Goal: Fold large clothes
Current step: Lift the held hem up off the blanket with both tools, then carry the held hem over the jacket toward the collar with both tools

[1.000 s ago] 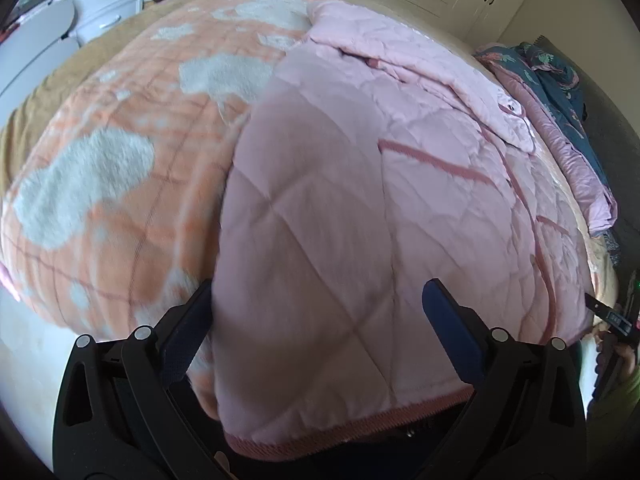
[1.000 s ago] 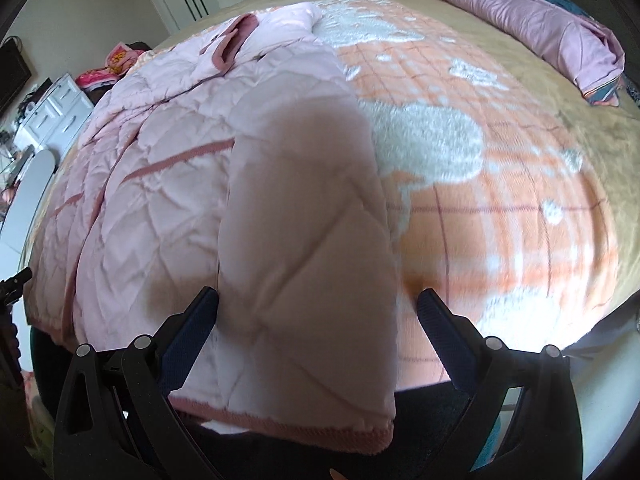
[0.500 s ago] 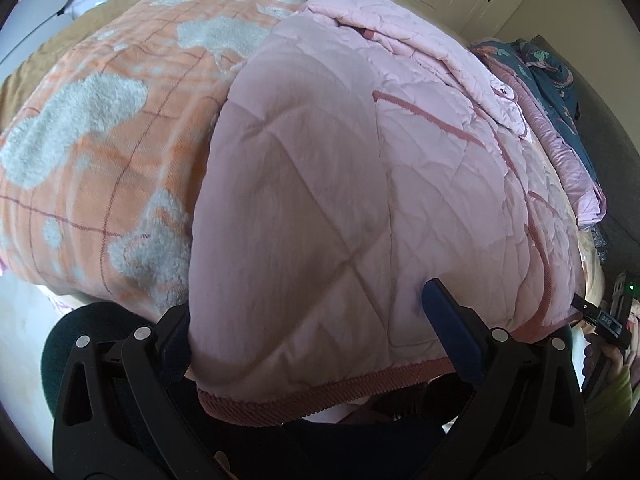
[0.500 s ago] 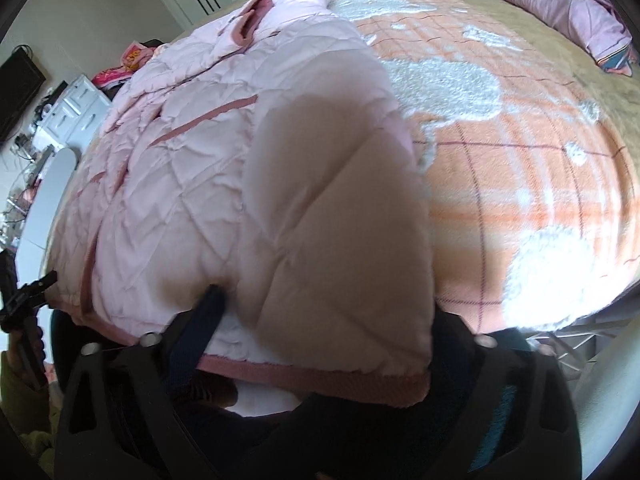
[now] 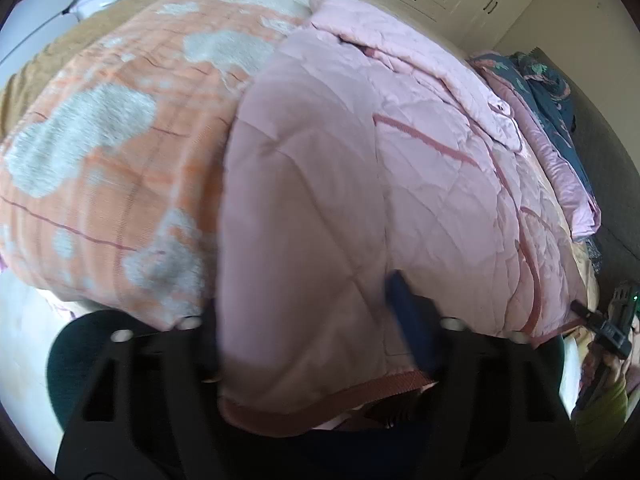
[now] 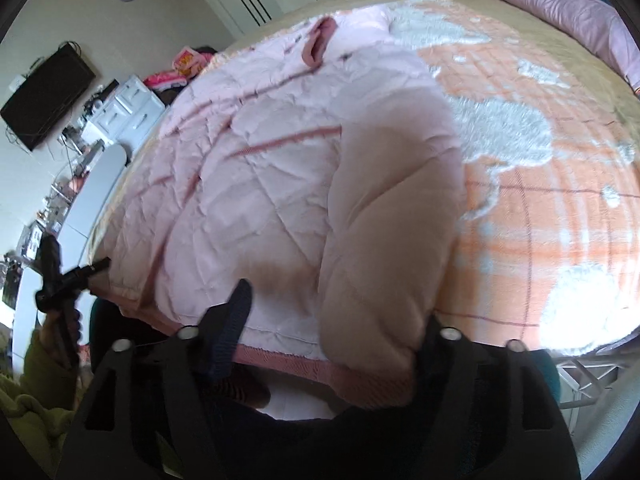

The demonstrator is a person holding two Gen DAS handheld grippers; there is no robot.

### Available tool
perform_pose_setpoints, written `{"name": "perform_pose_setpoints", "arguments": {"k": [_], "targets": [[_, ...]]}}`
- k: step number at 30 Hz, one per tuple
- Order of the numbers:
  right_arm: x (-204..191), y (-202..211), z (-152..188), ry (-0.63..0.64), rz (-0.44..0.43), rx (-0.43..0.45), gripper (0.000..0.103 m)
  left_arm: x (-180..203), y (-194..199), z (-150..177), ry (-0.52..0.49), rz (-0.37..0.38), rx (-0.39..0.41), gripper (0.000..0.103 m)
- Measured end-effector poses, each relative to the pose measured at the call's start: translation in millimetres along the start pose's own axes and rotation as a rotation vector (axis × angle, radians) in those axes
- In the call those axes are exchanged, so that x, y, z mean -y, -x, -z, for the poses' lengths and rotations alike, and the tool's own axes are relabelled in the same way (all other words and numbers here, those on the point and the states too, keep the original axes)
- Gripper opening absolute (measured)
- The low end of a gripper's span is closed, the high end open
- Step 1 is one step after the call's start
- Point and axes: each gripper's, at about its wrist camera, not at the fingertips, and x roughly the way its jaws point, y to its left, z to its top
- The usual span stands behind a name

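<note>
A bed (image 6: 384, 12) fills both views, topped by an orange blanket (image 5: 100, 184) with white patches. Over it, at the near edge, lies the pink quilted garment (image 5: 420, 168), its 2 lower corners folded up into the claws. The left gripper (image 5: 308, 320) is closing on a thick fold of the hem; its pads appear to press the cloth. The right gripper (image 6: 336, 320) is closing around the other fold; whether its pads bite yet, I cannot tell.

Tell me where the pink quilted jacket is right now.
The pink quilted jacket lies on the orange blanket on the bed, its near hem between both closing tongs.
</note>
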Motion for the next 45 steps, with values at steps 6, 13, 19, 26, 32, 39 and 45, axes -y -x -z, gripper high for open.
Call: {"name": "perform_pose_setpoints", "arguments": {"k": [6,13,19,26,32,39,45], "targets": [[7,-14,9,-0.018,-0.010,-0.006,0.081,5,6,0,-0.021,0.021,0.004,0.044],[12,-2,10,-0.036,-0.030,0.008,0.051,11,-1,-1,-0.030,0.012,0.002,0.043],[2,25,-3,-0.002,-0.002,0.093,0.021,29,16,-12,-0.099,0.007,0.058,0.014],[-22,51,-32,0.055,0.001,0.208,0.018,51,43,-42,-0.170,0.055,0.150,0.010],[-33,68,-63,0.042,-0.002,0.268,0.017,65,49,-67,-0.204,0.071,0.181,0.009],[-46,87,-103,0.059,-0.023,0.354,0.017,77,62,-96,-0.216,0.090,0.246,0.009],[-55,101,-132,0.073,-0.022,0.404,0.016,91,72,-121,-0.234,0.089,0.285,0.009]]}}
